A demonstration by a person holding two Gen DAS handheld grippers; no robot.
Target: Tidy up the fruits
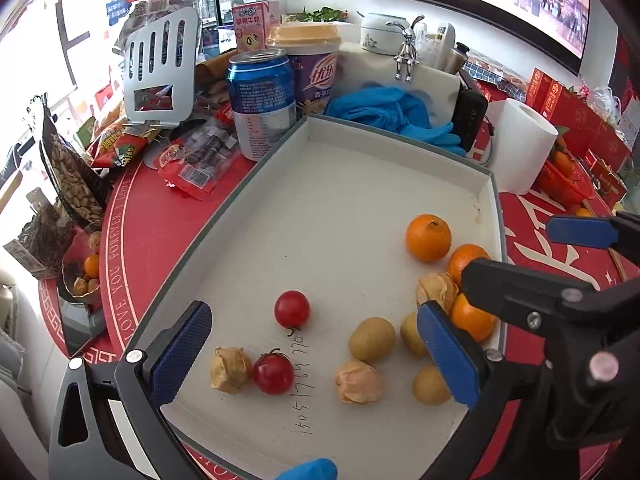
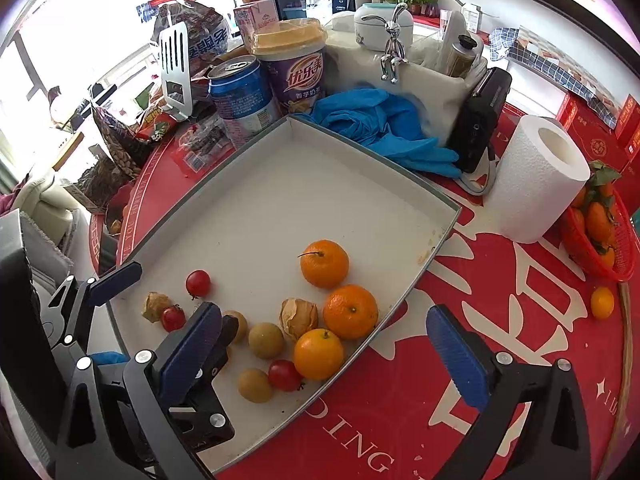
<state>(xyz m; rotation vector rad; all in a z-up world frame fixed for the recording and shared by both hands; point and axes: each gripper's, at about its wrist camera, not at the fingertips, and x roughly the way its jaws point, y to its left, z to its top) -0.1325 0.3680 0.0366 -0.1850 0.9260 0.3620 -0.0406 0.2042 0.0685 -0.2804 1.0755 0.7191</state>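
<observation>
- White tray on the red surface: it carries all the loose fruit I am sorting.
- Left tongs: I have them spread wide and gripping nothing; they hover over the near end of the tray.
- Between their blue pads lie 2 cherry tomatoes, 2 husked physalis and a few small yellow-green fruits.
- Right tongs: likewise released and empty. 1 pad hangs over the tray, the other over the red surface beyond the tray's right rim.
- 3 oranges sit toward the right rim; the nearer 2 lie close together, with a third physalis just beside them.
- A third cherry tomato rests against the nearest orange.
- Outside the tray: 1 small orange fruit on the surface, near a red basket of tangerines.
- Background: blue can, purple cup, blue gloves, paper towel roll.
</observation>
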